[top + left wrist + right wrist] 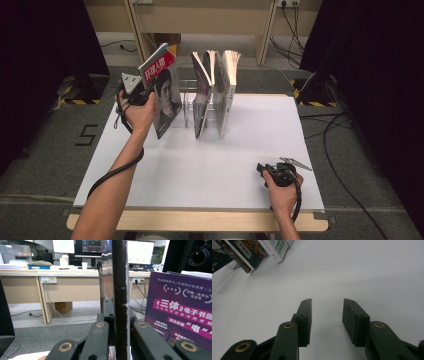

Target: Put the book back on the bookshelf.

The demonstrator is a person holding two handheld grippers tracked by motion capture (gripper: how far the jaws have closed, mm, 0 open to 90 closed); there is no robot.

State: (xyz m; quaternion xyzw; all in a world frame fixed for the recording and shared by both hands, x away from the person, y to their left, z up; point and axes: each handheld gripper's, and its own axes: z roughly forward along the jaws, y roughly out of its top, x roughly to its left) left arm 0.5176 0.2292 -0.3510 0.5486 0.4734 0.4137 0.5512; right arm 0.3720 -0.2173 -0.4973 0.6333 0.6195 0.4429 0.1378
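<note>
A magazine [165, 95] with a red title band and a portrait on its cover stands tilted at the left end of a wire rack [186, 107]. My left gripper [147, 94] is shut on the magazine's left edge. In the left gripper view the magazine [121, 290] runs edge-on, upright, between the closed jaws of my left gripper [117, 315]. Several books [215, 92] stand in the rack to the right; one purple cover [180, 312] faces the left gripper's camera. Near the table's front right, my right gripper [261, 170] rests low over the white surface, and its view shows my right gripper [327, 315] open with nothing between its jaws.
The white tabletop [200, 165] stretches between the rack and the front edge. Corners of the racked books [249, 252] show at the top left of the right gripper view. Desks, monitors and cables lie beyond the table; black curtains flank both sides.
</note>
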